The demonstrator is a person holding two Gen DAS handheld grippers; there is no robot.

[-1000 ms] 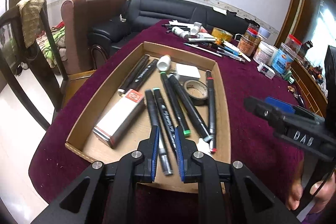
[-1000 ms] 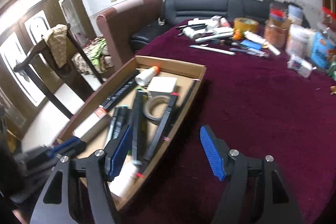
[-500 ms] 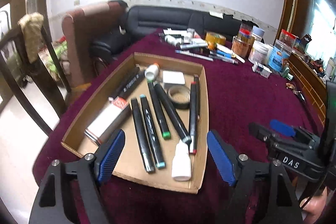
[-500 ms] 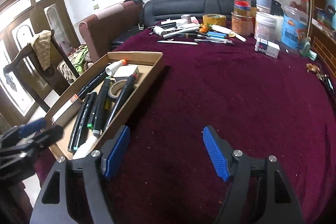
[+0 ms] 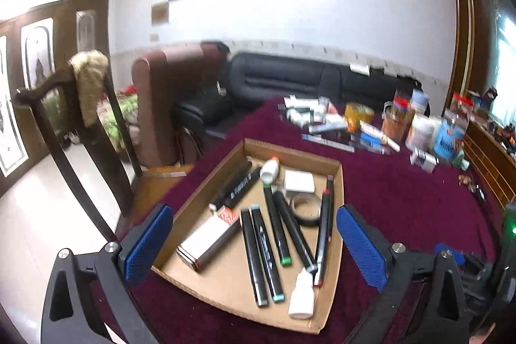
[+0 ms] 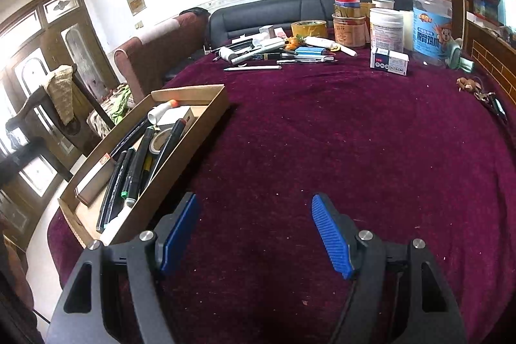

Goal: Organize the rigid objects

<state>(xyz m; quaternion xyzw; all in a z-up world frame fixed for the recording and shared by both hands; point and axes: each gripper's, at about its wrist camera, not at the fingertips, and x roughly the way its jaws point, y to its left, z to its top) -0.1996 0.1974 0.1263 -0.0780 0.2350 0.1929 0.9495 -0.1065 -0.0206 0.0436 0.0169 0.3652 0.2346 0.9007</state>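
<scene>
Left gripper (image 5: pixel 251 242) held wide open above cardboard tray (image 5: pixel 292 155), nothing gripped. Right gripper (image 6: pixel 256 234) spread open over maroon tablecloth (image 6: pixel 354 134), empty. Markers (image 5: pixel 277 231) laid in tray.

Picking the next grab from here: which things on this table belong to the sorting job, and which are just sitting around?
Part of the job:
cardboard tray
markers in the tray
tape roll in the tray
loose pens and tubes across the table
both grippers, left and right, open and empty

Just lying about:
food jars
keys
sofa
</scene>
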